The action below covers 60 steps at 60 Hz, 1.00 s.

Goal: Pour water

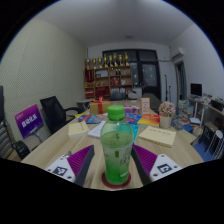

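Note:
A clear plastic bottle (116, 150) filled with green liquid, with a green cap, stands upright on a round red coaster (103, 184) on the wooden table (58, 143). It stands between the fingers of my gripper (115, 158). The purple pads (81, 160) flank the bottle's lower half, with a narrow gap showing at each side. The gripper is open around it. The bottle's base sits on the coaster, not lifted.
Beyond the bottle the table holds boxes, cups and papers, including a flat yellow box (157, 135). A black office chair (52, 112) and a purple sign (28, 121) stand to the left. Shelves (108, 73) line the far wall.

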Each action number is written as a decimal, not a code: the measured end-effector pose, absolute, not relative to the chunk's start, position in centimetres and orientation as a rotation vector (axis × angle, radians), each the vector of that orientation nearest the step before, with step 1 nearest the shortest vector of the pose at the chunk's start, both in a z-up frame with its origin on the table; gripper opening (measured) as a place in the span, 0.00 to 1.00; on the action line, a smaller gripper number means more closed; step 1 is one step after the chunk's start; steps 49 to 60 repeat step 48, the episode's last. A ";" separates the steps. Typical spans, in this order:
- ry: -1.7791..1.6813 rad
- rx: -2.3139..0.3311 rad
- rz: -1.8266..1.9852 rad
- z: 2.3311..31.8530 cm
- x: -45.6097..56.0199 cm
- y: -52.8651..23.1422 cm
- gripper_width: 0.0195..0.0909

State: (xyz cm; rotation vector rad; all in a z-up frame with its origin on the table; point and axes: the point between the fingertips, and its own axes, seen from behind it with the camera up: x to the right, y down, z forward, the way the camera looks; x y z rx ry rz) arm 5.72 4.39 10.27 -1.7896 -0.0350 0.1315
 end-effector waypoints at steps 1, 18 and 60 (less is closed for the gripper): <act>-0.037 -1.801 0.136 10.7 5.6 4.1 0.92; -0.020 -1.938 0.099 21.8 8.0 -9.9 0.91; 0.010 -1.890 -0.010 31.7 10.6 -22.4 0.90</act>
